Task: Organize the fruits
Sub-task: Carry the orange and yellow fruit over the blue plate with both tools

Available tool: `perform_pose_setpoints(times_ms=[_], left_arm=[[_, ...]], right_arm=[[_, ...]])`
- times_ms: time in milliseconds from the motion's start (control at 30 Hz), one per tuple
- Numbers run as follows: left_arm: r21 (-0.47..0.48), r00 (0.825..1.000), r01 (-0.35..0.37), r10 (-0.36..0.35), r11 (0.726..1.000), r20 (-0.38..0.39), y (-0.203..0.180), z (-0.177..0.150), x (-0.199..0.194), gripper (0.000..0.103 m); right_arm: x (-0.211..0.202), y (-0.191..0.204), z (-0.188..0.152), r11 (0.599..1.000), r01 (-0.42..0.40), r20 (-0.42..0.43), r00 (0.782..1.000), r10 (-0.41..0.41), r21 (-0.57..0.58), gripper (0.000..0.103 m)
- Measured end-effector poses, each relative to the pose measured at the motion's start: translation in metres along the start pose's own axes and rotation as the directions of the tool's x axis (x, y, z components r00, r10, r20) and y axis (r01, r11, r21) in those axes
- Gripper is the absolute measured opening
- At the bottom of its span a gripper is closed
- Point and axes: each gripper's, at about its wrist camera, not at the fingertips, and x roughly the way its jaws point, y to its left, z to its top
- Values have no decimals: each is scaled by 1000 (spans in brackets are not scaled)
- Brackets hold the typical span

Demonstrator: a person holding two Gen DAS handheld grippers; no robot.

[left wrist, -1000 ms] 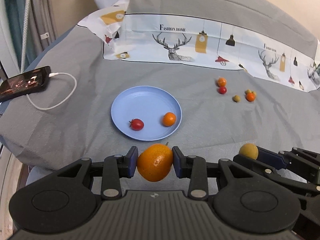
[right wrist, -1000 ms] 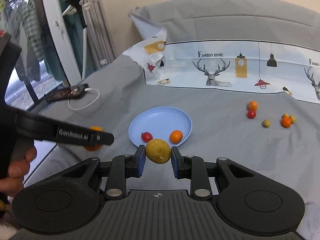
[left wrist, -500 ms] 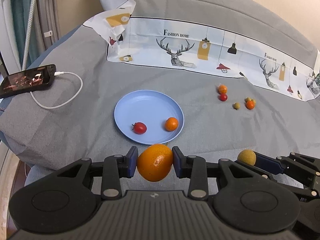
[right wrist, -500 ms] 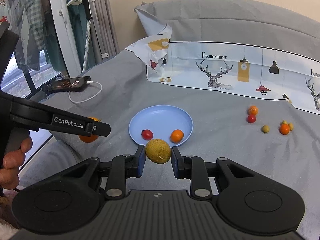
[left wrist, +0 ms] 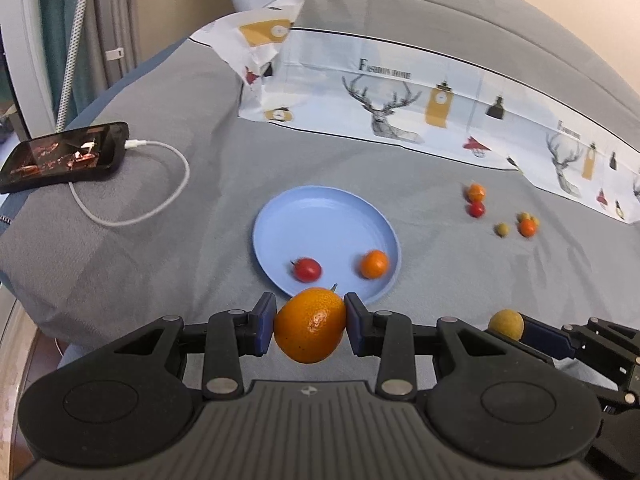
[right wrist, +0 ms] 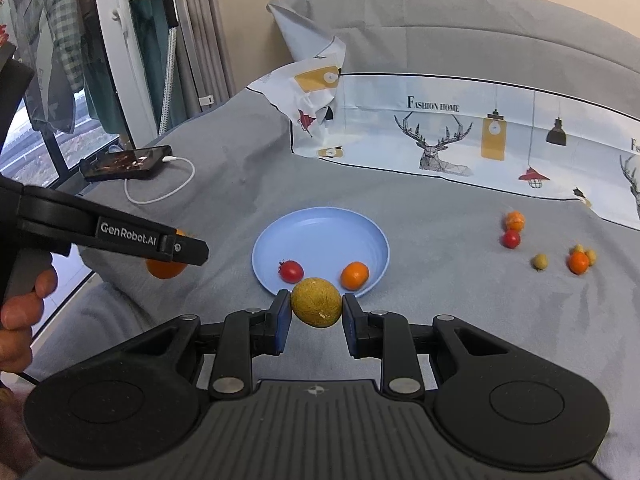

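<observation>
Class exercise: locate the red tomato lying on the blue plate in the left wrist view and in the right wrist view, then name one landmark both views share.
Left wrist view: red tomato low on the blue plate, left of the small orange fruit.
Right wrist view: red tomato at the plate's near left.
Shared landmark: the phone at left.

A large orange and a yellow-green fruit are hanging clamped just short of the blue plate. A red tomato and small orange are lying on the plate's near part, while five more small fruits are sitting well right of the plate.
</observation>
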Motion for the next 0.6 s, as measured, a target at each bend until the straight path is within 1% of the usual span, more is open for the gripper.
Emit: perform_pose_setpoints(times_ms=[133,300,467,600], left_arm=[[-8,1000,-20,20,1000,-13,6,16,23,41],[-11,998,-32,32,999,-57,9,35,64,41],[21,994,-62,63,998,-90,4,50,108,41],[29,991,-64,67,998,-120,1,61,143,41]], right_arm=[[25,-3,9,1000,0,-14,1000,0,-11,29],[65,-10,18,1000,-9,-51,999,9,-1,29],[112,-18,23,1000,-10,-103,995,11,7,29],[145,-22,27,1000,-7,-135,991,7,3,29]])
